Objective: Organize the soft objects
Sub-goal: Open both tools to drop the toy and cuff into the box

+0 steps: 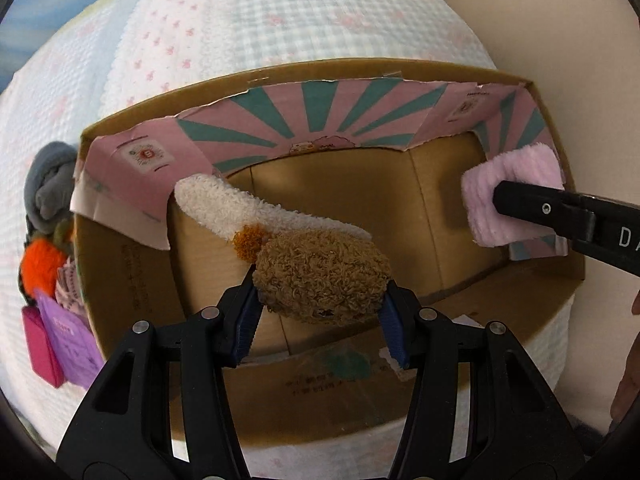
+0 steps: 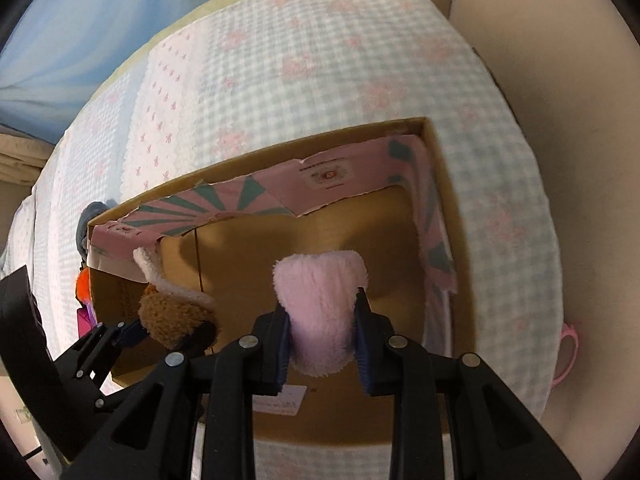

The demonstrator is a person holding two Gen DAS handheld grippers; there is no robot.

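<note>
An open cardboard box (image 1: 536, 280) with pink and teal flaps folded inward sits on the bed. My left gripper (image 1: 320, 300) is shut on a fuzzy brown and white sock (image 1: 320, 272) and holds it over the box's opening; the white end drapes toward the left flap. My right gripper (image 2: 322, 320) is shut on a folded pink fuzzy sock (image 2: 320, 292) and holds it over the box (image 2: 440, 200). In the left wrist view the pink sock (image 1: 512, 192) hangs near the box's right wall. The left gripper and brown sock (image 2: 172, 312) show at the left in the right wrist view.
A pile of soft items lies left of the box: a grey one (image 1: 48, 184), an orange one (image 1: 40, 268), and pink and purple packets (image 1: 60, 344). The bed cover (image 1: 280, 12) is checked with pink bows. A pink strap (image 2: 570, 344) hangs at the bed's right edge.
</note>
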